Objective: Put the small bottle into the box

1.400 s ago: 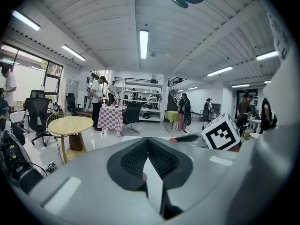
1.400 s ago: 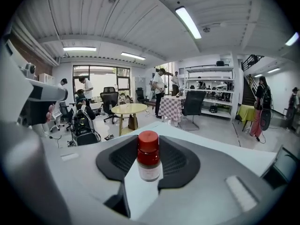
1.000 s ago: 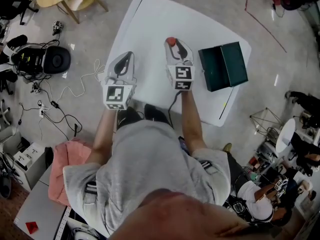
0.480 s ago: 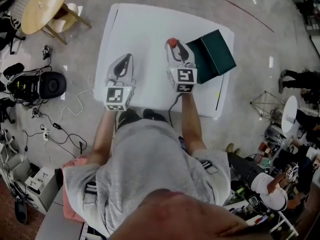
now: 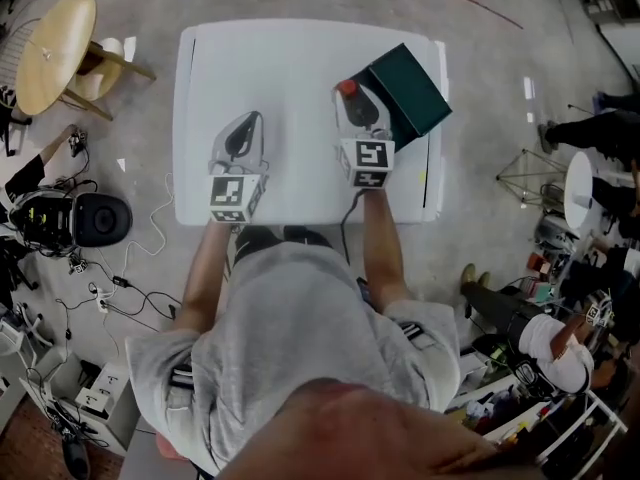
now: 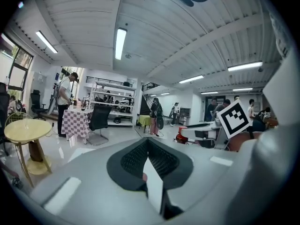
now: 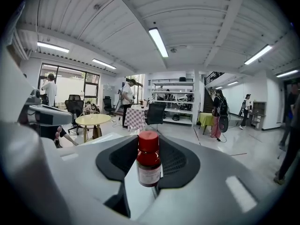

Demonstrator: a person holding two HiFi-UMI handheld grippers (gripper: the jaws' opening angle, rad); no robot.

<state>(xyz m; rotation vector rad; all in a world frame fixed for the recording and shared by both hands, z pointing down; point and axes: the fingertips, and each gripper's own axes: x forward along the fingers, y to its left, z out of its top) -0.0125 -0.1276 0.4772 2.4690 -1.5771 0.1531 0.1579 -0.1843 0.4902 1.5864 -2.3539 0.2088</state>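
1. Head view: the right gripper (image 5: 351,100) is clamped on the small brown glass bottle with a red cap (image 5: 346,88), which sits at the tips of its jaws, above the white rectangular table (image 5: 280,58).
   - The dark green rectangular box (image 5: 408,90) lies just ahead and to the right of those jaws, close beside them but not touching as far as I can judge.
   - It looks open, with one half folded out, though from this steep angle that is only likely.
   - The left gripper (image 5: 244,126) hovers well to the left of the right one, much farther from the box.
2. Left gripper view: the left gripper (image 6: 148,144) has its jaws pressed together with nothing between them, and neither bottle nor box shows ahead of it.
3. Right gripper view: the right gripper (image 7: 148,172) squeezes the bottle (image 7: 148,159) by its labelled body.
   - The bottle stands upright, its long axis crossing the jaws' line, cap upward.
   - The box is out of frame here, off to the jaws' right.
   - The coming move is therefore likely a short carry rightward and forward by the right gripper, then down into the box.
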